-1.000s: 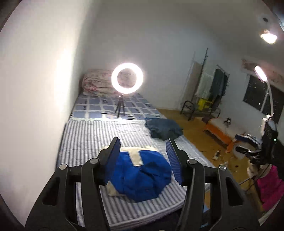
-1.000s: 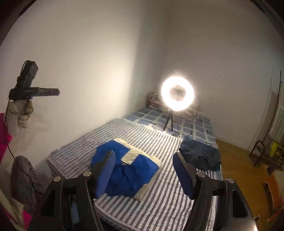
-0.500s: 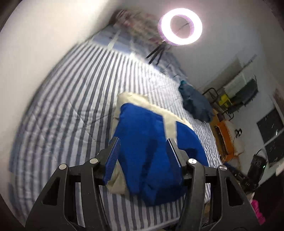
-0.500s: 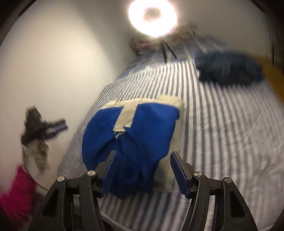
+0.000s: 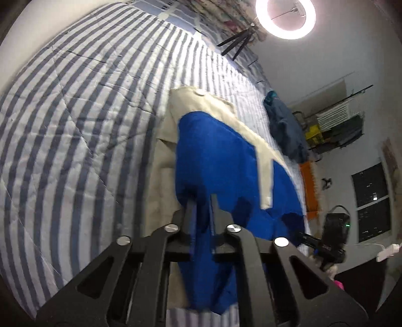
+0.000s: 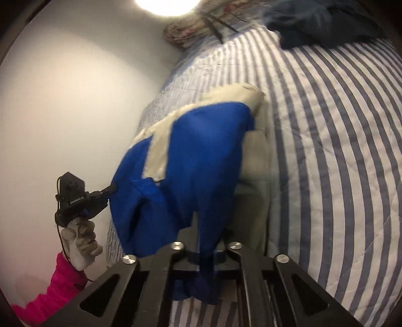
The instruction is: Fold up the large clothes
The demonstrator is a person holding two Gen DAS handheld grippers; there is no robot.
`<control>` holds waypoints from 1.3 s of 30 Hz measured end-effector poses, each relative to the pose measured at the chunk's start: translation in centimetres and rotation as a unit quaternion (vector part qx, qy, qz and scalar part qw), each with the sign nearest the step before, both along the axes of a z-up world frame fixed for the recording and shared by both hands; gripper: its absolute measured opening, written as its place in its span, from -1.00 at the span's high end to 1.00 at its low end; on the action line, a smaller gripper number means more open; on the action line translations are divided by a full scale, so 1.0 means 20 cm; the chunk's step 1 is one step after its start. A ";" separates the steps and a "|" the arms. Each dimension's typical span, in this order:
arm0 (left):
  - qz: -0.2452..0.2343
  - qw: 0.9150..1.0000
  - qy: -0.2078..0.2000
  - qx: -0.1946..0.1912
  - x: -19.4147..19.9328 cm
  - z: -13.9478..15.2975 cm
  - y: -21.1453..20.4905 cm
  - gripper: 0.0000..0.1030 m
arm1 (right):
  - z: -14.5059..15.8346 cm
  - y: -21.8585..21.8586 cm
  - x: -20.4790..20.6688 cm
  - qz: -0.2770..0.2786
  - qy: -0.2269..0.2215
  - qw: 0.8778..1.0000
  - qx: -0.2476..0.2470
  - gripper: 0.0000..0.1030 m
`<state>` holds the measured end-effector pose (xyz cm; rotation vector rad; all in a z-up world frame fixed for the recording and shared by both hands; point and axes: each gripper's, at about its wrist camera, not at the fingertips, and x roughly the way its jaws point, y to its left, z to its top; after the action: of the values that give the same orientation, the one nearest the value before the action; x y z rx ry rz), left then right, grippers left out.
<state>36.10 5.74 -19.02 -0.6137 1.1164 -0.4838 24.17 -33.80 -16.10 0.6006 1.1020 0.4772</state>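
A blue and cream garment (image 5: 221,156) lies crumpled on the striped bed (image 5: 75,120). My left gripper (image 5: 201,198) is shut on a fold of its blue cloth at the near edge. In the right wrist view the same garment (image 6: 201,161) fills the middle. My right gripper (image 6: 208,226) is shut on another bunch of its blue cloth near the bed's edge (image 6: 339,156). The left gripper also shows in the right wrist view (image 6: 110,188), held by a gloved hand at the garment's left side.
A dark blue folded garment (image 5: 286,128) lies farther along the bed. A ring light on a tripod (image 5: 285,17) stands on the bed by a rolled quilt (image 6: 191,30). A wall runs along the bed's far side. A clothes rack (image 5: 336,125) stands on the floor.
Both grippers have come down from above the bed to the blue garment and closed on its cloth. They were open in both earlier moments.
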 end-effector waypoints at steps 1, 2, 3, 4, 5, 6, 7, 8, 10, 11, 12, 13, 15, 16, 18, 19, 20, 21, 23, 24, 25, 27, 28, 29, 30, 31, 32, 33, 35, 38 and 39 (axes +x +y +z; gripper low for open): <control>0.002 1.000 0.000 -0.008 -0.02 0.01 0.00 0.95 | 0.03 -0.01 0.00 0.006 -0.008 1.000 -0.001 0.98; 0.003 1.000 -0.001 -0.019 -0.04 0.03 0.01 0.95 | 0.07 -0.02 -0.01 0.011 -0.022 1.000 -0.006 1.00; 0.001 1.000 -0.001 -0.019 -0.07 0.03 0.01 0.96 | 0.07 -0.04 -0.01 0.008 -0.027 1.000 -0.011 1.00; -0.002 1.000 0.001 -0.011 -0.08 0.01 0.00 0.96 | 0.06 -0.07 -0.01 0.003 -0.021 1.000 -0.008 1.00; -0.008 1.000 0.003 0.010 -0.08 -0.02 -0.01 0.96 | 0.00 -0.10 -0.01 -0.003 -0.005 1.000 -0.002 1.00; -0.010 1.000 0.011 0.026 -0.08 -0.06 -0.01 0.96 | -0.04 -0.10 -0.02 -0.010 0.010 1.000 -0.006 1.00; -0.009 0.999 0.025 0.029 -0.07 -0.12 -0.01 0.96 | -0.11 -0.10 -0.02 -0.013 0.031 0.999 -0.013 1.00; -0.009 0.999 0.032 0.029 -0.08 -0.16 -0.01 0.96 | -0.15 -0.08 -0.03 -0.004 0.039 0.999 -0.024 1.00; -0.015 0.998 0.028 0.049 -0.08 -0.16 -0.03 0.96 | -0.13 -0.03 -0.04 0.017 0.033 0.998 -0.055 0.88; -0.020 0.997 0.019 0.066 -0.08 -0.13 -0.05 0.96 | -0.09 -0.02 -0.05 0.027 0.030 0.997 -0.072 0.74; -0.026 0.996 0.009 0.085 -0.09 -0.10 -0.07 0.92 | -0.05 -0.01 -0.05 0.034 0.029 0.995 -0.090 0.58; -0.034 0.993 -0.006 0.112 -0.11 -0.05 -0.09 0.91 | 0.02 0.00 -0.06 0.040 0.015 0.992 -0.121 0.48; -0.039 0.986 -0.037 0.157 -0.15 0.06 -0.12 0.91 | 0.17 0.01 -0.09 0.052 -0.032 0.983 -0.171 0.40; -0.038 0.982 -0.055 0.175 -0.17 0.12 -0.13 0.91 | 0.24 0.01 -0.10 0.054 -0.056 0.979 -0.186 0.34; -0.036 0.975 -0.093 0.198 -0.20 0.23 -0.17 0.84 | 0.37 0.03 -0.12 0.051 -0.117 0.971 -0.203 0.31; -0.034 0.971 -0.113 0.206 -0.20 0.28 -0.20 0.74 | 0.41 0.04 -0.10 0.045 -0.142 0.967 -0.207 0.31; -0.030 0.969 -0.127 0.209 -0.18 0.31 -0.23 0.67 | 0.43 0.06 -0.07 0.035 -0.159 0.964 -0.210 0.31; -0.028 0.967 -0.141 0.210 -0.16 0.35 -0.27 0.56 | 0.43 0.08 -0.04 0.027 -0.169 0.962 -0.212 0.31; -0.027 0.965 -0.157 0.208 -0.09 0.39 -0.35 0.53 | 0.41 0.15 0.05 0.022 -0.184 0.960 -0.211 0.40; -0.029 0.964 -0.160 0.208 -0.06 0.39 -0.39 0.53 | 0.39 0.16 0.08 0.026 -0.184 0.960 -0.211 0.42; -0.033 0.963 -0.164 0.210 -0.02 0.38 -0.43 0.53 | 0.38 0.20 0.13 0.032 -0.182 0.960 -0.211 0.49; -0.034 0.961 -0.163 0.219 0.06 0.34 -0.49 0.53 | 0.35 0.29 0.23 0.043 -0.177 0.958 -0.219 0.52; -0.035 0.963 -0.158 0.217 0.11 0.32 -0.52 0.53 | 0.34 0.31 0.27 0.046 -0.173 0.959 -0.222 0.53; -0.037 0.965 -0.148 0.212 0.16 0.27 -0.54 0.53 | 0.31 0.33 0.31 0.047 -0.169 0.959 -0.222 0.53; -0.040 0.966 -0.142 0.213 0.20 0.24 -0.54 0.53 | 0.28 0.35 0.36 0.051 -0.162 0.961 -0.220 0.53; -0.044 0.965 -0.134 0.220 0.24 0.19 -0.55 0.53 | 0.25 0.37 0.38 0.053 -0.157 0.961 -0.219 0.53; -0.045 0.966 -0.123 0.225 0.28 0.15 -0.55 0.53 | 0.22 0.38 0.41 0.056 -0.148 0.962 -0.222 0.53; -0.047 0.967 -0.114 0.225 0.30 0.10 -0.54 0.53 | 0.19 0.39 0.43 0.061 -0.140 0.962 -0.227 0.53; -0.057 0.968 -0.099 0.222 0.34 0.00 -0.51 0.53 | 0.08 0.39 0.48 0.077 -0.115 0.961 -0.241 0.64; -0.080 0.968 -0.095 0.216 0.39 -0.13 -0.47 0.68 | -0.06 0.38 0.55 0.088 -0.077 0.958 -0.262 0.91; -0.080 0.969 -0.098 0.212 0.39 -0.15 -0.46 0.74 | -0.08 0.35 0.56 0.073 -0.072 0.965 -0.241 0.91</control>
<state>43.90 -3.47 -22.05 -0.0996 1.0414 -0.4164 35.41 -26.77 -17.70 0.0572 1.0762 0.3539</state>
